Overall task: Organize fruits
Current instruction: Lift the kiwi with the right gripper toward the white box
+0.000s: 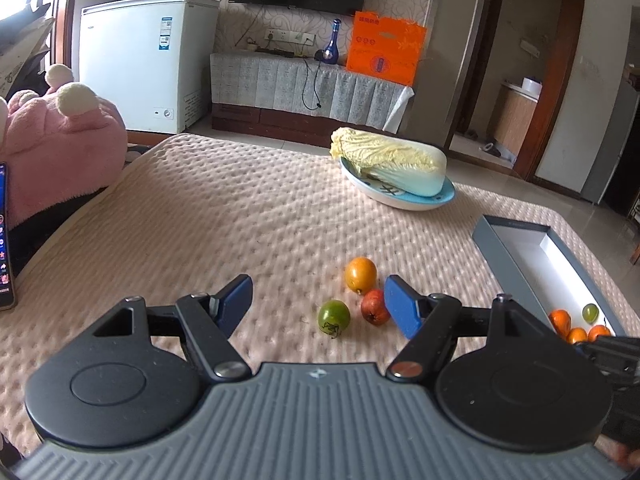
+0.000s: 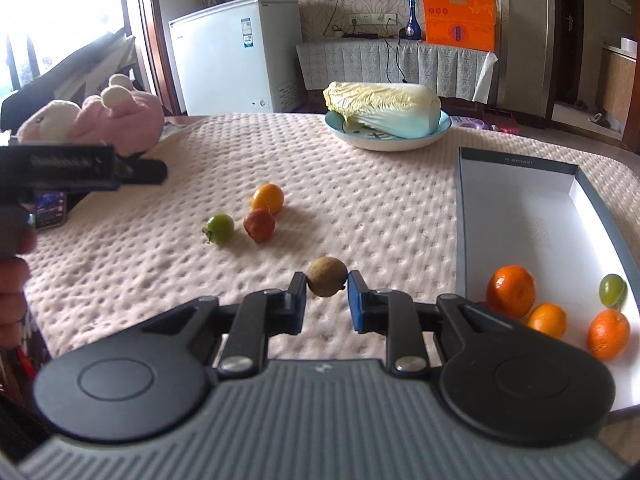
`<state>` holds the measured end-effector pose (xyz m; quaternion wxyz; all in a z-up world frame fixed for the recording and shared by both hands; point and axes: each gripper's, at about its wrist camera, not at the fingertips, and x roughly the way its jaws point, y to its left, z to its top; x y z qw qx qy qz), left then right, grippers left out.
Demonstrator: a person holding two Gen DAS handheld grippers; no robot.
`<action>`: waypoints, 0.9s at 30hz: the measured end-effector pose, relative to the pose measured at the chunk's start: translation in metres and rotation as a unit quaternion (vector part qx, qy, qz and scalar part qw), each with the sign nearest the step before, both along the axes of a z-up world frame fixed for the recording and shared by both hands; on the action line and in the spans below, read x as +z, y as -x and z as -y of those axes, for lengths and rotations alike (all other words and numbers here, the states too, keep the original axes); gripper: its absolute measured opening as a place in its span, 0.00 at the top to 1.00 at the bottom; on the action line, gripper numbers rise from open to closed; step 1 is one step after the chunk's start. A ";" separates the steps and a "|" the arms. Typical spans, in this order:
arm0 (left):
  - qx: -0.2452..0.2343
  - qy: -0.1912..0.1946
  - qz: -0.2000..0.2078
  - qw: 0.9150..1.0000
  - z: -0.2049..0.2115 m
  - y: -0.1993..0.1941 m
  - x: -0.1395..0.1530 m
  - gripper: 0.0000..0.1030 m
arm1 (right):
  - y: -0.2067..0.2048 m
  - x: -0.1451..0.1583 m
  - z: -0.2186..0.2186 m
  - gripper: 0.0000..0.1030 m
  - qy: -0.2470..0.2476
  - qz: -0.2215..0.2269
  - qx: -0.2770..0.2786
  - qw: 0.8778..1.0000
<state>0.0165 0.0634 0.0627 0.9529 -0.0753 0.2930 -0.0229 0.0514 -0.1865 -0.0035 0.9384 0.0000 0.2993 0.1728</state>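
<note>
My right gripper [image 2: 327, 280] is shut on a small brown round fruit [image 2: 327, 276], held just above the pink quilted table cover. Left of it lie a green tomato [image 2: 219, 228], a red fruit [image 2: 259, 224] and an orange fruit [image 2: 267, 199]. The grey box [image 2: 516, 200] on the right holds several oranges [image 2: 511, 291] and a green grape [image 2: 612, 289]. My left gripper [image 1: 318, 304] stands open above the cover, with the green tomato [image 1: 334, 317] and red fruit [image 1: 374, 306] lying between its fingertips and the orange fruit [image 1: 361, 275] just beyond.
A napa cabbage [image 2: 382, 108] rests in a blue-and-white dish [image 2: 384, 142] at the table's far side. A pink plush toy [image 1: 56, 136] and a phone [image 1: 6, 236] sit at the left edge. A white freezer [image 1: 144, 60] and a cabinet stand behind.
</note>
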 end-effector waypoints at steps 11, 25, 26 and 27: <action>-0.034 -0.025 -0.030 0.999 0.033 -0.013 -0.018 0.25 | 0.026 0.025 0.025 0.76 -0.020 0.025 0.021 0.999; -0.037 -0.039 -0.059 0.997 0.045 -0.028 -0.034 0.25 | 0.036 0.032 0.035 0.76 -0.044 0.035 0.028 0.998; -0.035 -0.038 -0.061 0.997 0.044 -0.030 -0.034 0.25 | 0.036 0.032 0.035 0.76 -0.045 0.035 0.029 0.998; -0.032 -0.036 -0.062 0.997 0.043 -0.031 -0.035 0.25 | 0.035 0.032 0.035 0.76 -0.047 0.034 0.029 0.998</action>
